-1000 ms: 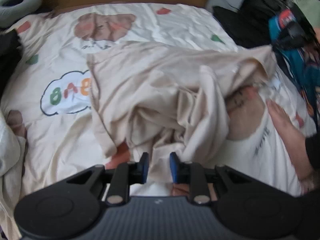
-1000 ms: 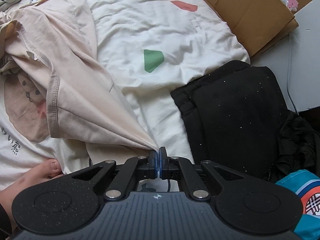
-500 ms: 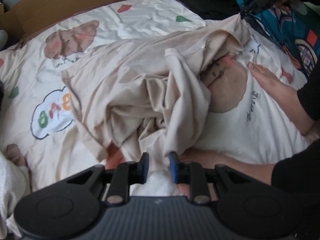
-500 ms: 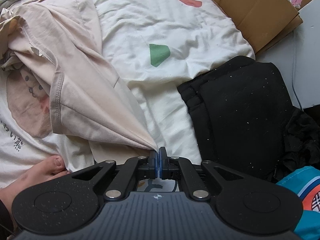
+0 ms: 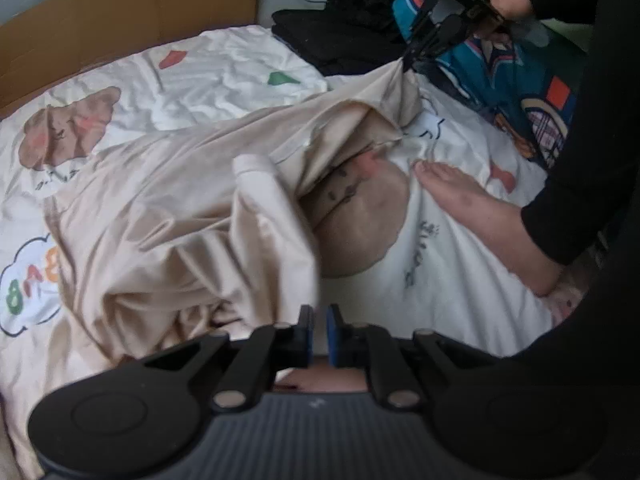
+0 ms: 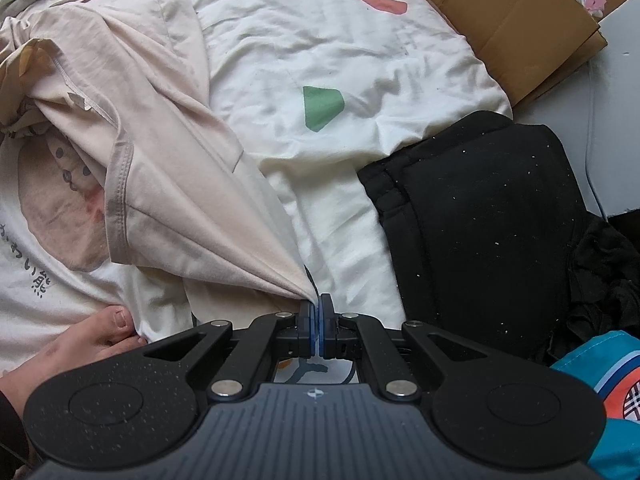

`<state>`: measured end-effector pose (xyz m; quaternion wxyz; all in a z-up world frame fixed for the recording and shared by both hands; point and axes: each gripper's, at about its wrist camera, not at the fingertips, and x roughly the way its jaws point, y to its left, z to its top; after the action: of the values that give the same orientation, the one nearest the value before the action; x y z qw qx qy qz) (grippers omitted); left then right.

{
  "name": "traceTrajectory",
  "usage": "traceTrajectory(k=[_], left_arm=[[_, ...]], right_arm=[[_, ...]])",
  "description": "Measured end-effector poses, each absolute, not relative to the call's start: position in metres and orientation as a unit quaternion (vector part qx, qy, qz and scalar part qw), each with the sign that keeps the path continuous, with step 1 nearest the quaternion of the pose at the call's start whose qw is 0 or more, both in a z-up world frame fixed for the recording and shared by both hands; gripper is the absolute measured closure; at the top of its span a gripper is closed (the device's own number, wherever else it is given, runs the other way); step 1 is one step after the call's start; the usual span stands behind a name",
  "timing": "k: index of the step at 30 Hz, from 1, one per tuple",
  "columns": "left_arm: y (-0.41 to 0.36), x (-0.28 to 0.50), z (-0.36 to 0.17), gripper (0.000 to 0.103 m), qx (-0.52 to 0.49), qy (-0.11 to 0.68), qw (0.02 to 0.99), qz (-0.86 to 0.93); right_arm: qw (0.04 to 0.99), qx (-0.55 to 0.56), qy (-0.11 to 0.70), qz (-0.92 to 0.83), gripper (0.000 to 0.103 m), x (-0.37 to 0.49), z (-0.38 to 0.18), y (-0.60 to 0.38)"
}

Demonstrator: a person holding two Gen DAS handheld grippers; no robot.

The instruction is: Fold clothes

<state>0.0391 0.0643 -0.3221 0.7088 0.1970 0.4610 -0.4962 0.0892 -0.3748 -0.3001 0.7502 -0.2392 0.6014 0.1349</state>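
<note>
The beige shirt (image 5: 168,216) lies crumpled on a white printed quilt (image 5: 224,80), covering its middle; the quilt's left part with a brown bear and a cloud print stays bare, and a cardboard wall (image 5: 128,12) closes the far edge. The cloth is thin and soft, with many folds, and one hemmed sleeve (image 5: 256,172) stands up near the centre. The left gripper (image 5: 318,330) is low at the near edge of the shirt, its blue pads a narrow slit apart; I cannot tell if any cloth is between them. To the right, a bare foot (image 5: 472,200) rests flat on the quilt just beside the shirt. Further right, the left view alone shows the right gripper (image 5: 412,60) from outside, lifted, with a corner of the shirt stretched up to its tip, and a teal patterned cloth (image 5: 512,80) behind it. The right view shows the same grip close: the right gripper (image 6: 318,322) has its pads pressed together on the gathered shirt (image 6: 160,168) corner, the cloth fanning away to the left with a stitched hem. Only this view shows the folded black garment (image 6: 480,216), speckled with lint, which lies on the quilt's (image 6: 320,40) right edge, and the toes (image 6: 112,324) touching the shirt.
</note>
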Motion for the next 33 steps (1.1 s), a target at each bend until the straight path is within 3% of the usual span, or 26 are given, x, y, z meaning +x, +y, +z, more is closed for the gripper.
traceTrajectory(k=[8,16,18,19,20,33], left_arm=[[0.075,0.041,-0.321,0.093,0.24,0.459,0.713,-0.472],[0.076,0.055,-0.347,0.071,0.304,0.447,0.7,-0.467],[0.073,0.054,-0.358,0.077,0.315,0.452,0.687,-0.474],[0.072,0.053,-0.362,0.099,0.32,0.455,0.682,-0.476],[0.071,0.053,-0.365,0.102,0.326,0.457,0.676,-0.478],[0.146,0.056,-0.246,0.103,0.319,0.387,0.782,-0.37]], right_arm=[[0.748,-0.238,0.604,0.137,0.103,0.085,-0.299,-0.376],[0.752,-0.235,0.601,0.134,0.103,0.086,-0.3,-0.373],[0.753,-0.236,0.6,0.134,0.103,0.086,-0.299,-0.373],[0.753,-0.238,0.598,0.134,0.103,0.085,-0.298,-0.373],[0.754,-0.238,0.598,0.133,0.103,0.084,-0.296,-0.373],[0.789,-0.228,0.561,0.105,0.103,0.074,-0.253,-0.379]])
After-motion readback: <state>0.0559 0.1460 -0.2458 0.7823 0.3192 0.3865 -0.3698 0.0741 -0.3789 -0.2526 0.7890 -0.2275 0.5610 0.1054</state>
